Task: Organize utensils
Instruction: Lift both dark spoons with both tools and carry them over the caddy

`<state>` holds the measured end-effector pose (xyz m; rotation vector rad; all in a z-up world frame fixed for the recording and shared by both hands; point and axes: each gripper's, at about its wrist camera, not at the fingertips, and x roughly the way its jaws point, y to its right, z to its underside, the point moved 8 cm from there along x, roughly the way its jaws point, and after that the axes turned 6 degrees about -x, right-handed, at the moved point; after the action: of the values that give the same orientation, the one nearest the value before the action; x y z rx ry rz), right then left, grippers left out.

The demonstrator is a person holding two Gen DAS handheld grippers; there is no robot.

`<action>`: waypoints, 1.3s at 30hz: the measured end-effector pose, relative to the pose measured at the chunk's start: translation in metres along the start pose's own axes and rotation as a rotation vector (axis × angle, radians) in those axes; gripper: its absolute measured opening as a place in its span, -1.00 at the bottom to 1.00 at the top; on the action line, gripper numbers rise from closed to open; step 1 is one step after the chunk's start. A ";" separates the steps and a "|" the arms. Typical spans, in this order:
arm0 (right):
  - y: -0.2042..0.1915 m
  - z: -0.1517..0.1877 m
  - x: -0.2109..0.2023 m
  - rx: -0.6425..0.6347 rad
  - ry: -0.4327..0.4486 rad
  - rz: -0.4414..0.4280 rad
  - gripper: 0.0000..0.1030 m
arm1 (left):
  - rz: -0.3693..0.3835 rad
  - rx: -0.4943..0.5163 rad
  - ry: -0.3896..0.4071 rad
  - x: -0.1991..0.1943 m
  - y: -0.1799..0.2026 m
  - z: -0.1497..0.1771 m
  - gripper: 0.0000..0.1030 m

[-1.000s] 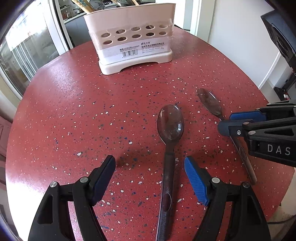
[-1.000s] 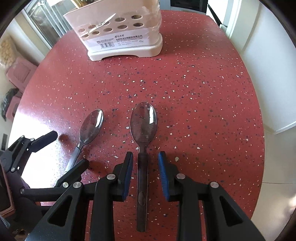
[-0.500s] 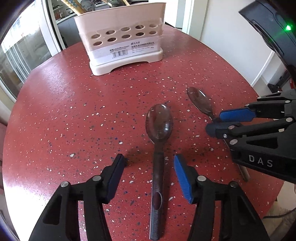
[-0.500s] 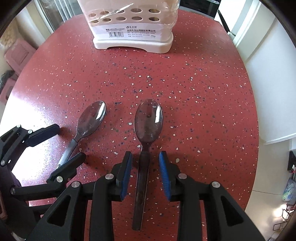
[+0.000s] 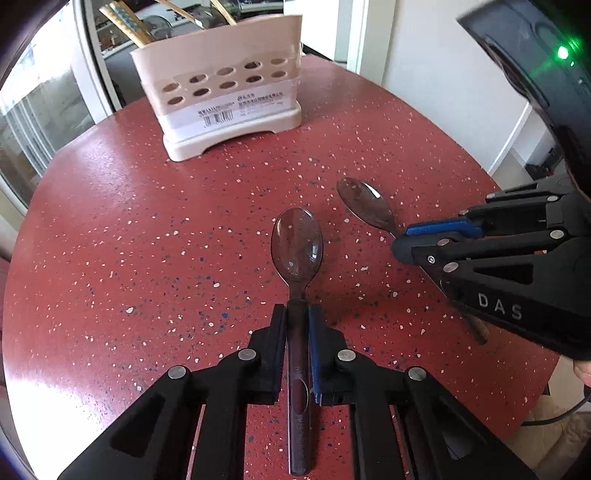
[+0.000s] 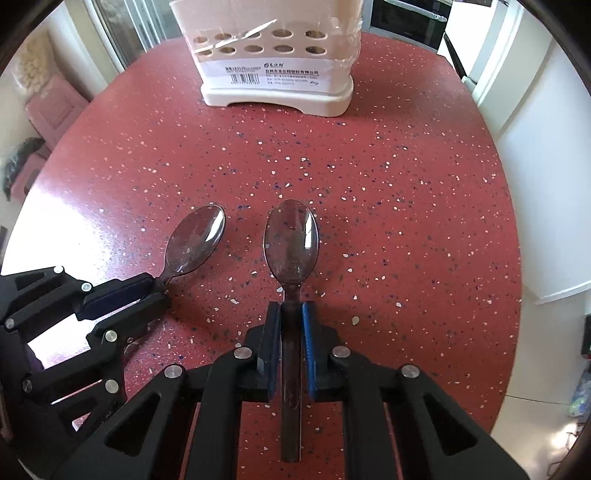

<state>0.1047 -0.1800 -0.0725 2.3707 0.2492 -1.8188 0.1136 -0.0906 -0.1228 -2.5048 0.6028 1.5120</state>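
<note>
— When I checked the left claw (image 5: pixel 297 314), its jaws were closing, with the pads already against the handle of the left spoon (image 5: pixel 297 251), just behind the bowl.

— Was that spoon off the worktop?

— I couldn't tell. It lay flat along the red speckled worktop (image 5: pixel 147 240), bowl pointing away from me, the handle running back between the black fingers and out the near side.

— And the right claw?

— Same story. The right claw (image 6: pixel 291 314) had its jaws closing too, pads tight on the neck of the right spoon (image 6: pixel 291 243). That spoon also pointed bowl-first toward the far side. Whether it was lifted, I couldn't say.

— How did the two sit relative to each other?

— Side by side, apart, not touching. From the right wrist view I saw the left claw coming in from the left edge, gripping its spoon at the neck. From the left wrist view I saw the right claw entering from the right, blue pad showing, with its spoon's handle slanting under it.

— Where was the holder?

— The cream utensil holder (image 6: pixel 277 59) stood upright at the far side of the worktop, well apart from both spoons, two rows of oval holes across its front and a barcode label below them. In the left view I saw wooden chopsticks (image 5: pixel 136 27) sticking up out of it.
</note>
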 end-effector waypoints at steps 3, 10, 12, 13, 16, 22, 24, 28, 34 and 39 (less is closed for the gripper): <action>0.003 0.001 -0.006 0.036 0.039 -0.045 -0.76 | -0.008 -0.022 0.060 -0.013 -0.003 -0.002 -0.20; 0.023 -0.010 -0.053 0.068 0.215 -0.108 -0.76 | -0.003 -0.108 0.216 -0.051 -0.019 -0.026 -0.20; 0.028 -0.023 -0.070 0.077 0.270 -0.127 -0.76 | 0.001 -0.143 0.262 -0.064 -0.026 -0.039 -0.20; 0.030 -0.027 -0.076 0.081 0.291 -0.134 -0.76 | 0.003 -0.159 0.286 -0.070 -0.029 -0.046 -0.20; 0.039 -0.044 -0.096 0.092 0.363 -0.151 -0.76 | 0.008 -0.208 0.370 -0.092 -0.043 -0.069 -0.20; 0.047 -0.090 -0.130 0.112 0.505 -0.158 -0.76 | 0.036 -0.313 0.513 -0.127 -0.077 -0.126 -0.20; 0.051 -0.109 -0.139 0.123 0.550 -0.165 -0.76 | 0.040 -0.336 0.543 -0.129 -0.087 -0.145 -0.20; 0.059 -0.148 -0.150 0.141 0.621 -0.177 -0.76 | 0.023 -0.360 0.605 -0.127 -0.107 -0.187 -0.20; 0.067 -0.202 -0.154 0.153 0.721 -0.169 -0.76 | 0.012 -0.403 0.673 -0.108 -0.126 -0.234 -0.20; 0.068 -0.235 -0.149 0.126 0.797 -0.140 -0.76 | -0.029 -0.399 0.717 -0.090 -0.130 -0.253 -0.20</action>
<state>0.3035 -0.2023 0.1328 3.1170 0.3918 -0.8459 0.3362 -0.0331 0.0675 -3.3545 0.3562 0.7311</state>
